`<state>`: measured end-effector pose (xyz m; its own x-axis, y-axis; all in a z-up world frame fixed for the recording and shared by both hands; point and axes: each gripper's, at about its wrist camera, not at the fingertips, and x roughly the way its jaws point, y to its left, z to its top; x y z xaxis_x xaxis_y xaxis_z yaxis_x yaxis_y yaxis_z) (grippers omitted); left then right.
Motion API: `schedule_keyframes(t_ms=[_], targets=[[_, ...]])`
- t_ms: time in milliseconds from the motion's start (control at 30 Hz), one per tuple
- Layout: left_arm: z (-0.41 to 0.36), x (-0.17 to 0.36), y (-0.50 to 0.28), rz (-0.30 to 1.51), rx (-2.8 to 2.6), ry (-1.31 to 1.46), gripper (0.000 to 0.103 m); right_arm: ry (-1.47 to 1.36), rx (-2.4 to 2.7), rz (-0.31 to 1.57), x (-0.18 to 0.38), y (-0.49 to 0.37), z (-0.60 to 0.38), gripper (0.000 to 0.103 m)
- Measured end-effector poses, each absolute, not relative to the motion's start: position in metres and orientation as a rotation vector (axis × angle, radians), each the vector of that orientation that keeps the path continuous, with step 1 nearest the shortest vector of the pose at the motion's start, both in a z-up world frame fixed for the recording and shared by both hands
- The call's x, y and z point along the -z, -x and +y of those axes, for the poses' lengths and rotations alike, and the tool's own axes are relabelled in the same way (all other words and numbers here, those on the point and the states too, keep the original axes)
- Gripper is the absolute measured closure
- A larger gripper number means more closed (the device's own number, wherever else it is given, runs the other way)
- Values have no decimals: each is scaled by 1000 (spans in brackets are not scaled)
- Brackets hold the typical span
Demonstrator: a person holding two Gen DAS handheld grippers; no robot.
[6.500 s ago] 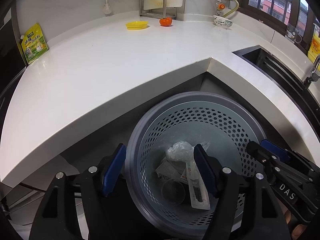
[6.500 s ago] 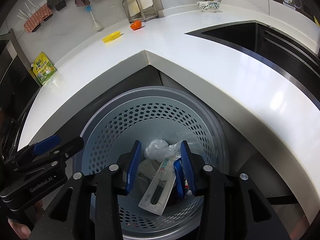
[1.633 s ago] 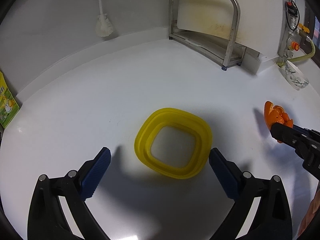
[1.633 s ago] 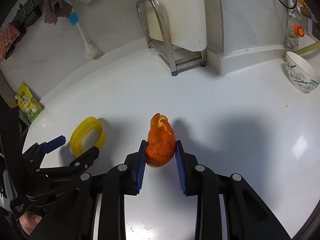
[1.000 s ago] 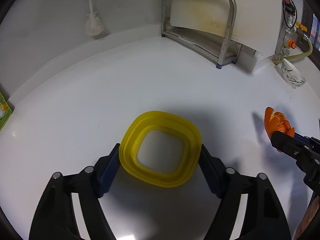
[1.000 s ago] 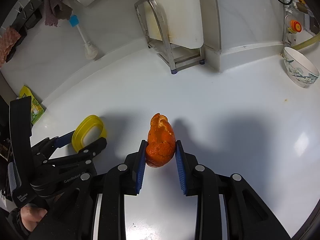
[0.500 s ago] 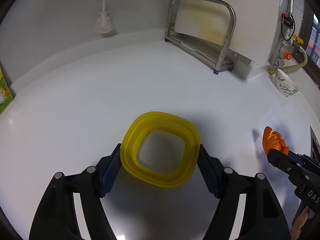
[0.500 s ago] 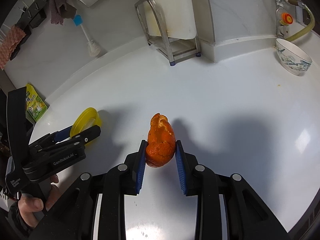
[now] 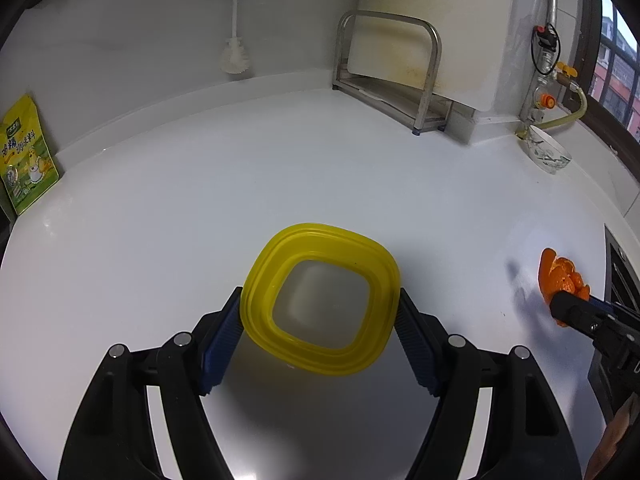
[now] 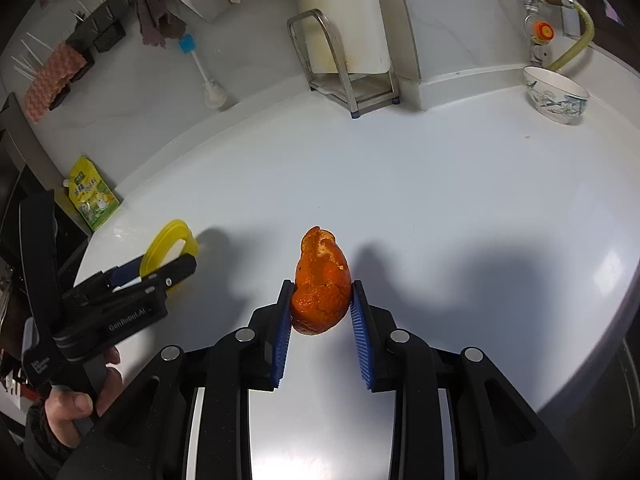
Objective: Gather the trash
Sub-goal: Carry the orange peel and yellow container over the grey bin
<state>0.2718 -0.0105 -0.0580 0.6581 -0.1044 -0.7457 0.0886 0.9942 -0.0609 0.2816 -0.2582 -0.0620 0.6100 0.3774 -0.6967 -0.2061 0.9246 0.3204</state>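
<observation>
My left gripper [image 9: 320, 312] is shut on a yellow plastic lid [image 9: 320, 300] and holds it above the white counter [image 9: 200, 200]. The lid also shows in the right wrist view [image 10: 170, 246], held by the left gripper [image 10: 160, 268]. My right gripper [image 10: 320, 304] is shut on an orange peel [image 10: 320, 280] and holds it above the counter. The peel also shows at the right edge of the left wrist view [image 9: 558, 276].
A metal rack with a white cutting board [image 9: 388, 76] stands at the back wall. A patterned bowl [image 10: 556, 94] sits at the back right. A yellow-green pouch [image 9: 22, 160] leans at the left. A brush [image 9: 236, 32] hangs on the wall. The sink edge [image 9: 618, 276] is at the right.
My left gripper has closed on the yellow lid and lifted it off the counter. My right gripper has kept hold of the orange peel and drawn back, away from the wall.
</observation>
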Motion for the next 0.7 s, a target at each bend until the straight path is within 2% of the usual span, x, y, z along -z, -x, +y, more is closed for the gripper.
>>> schedule_keyframes(t_ms=[700], targets=[[18,24,-123,760,135,-16,32,-278,-289,831,45,-164,-225,75]])
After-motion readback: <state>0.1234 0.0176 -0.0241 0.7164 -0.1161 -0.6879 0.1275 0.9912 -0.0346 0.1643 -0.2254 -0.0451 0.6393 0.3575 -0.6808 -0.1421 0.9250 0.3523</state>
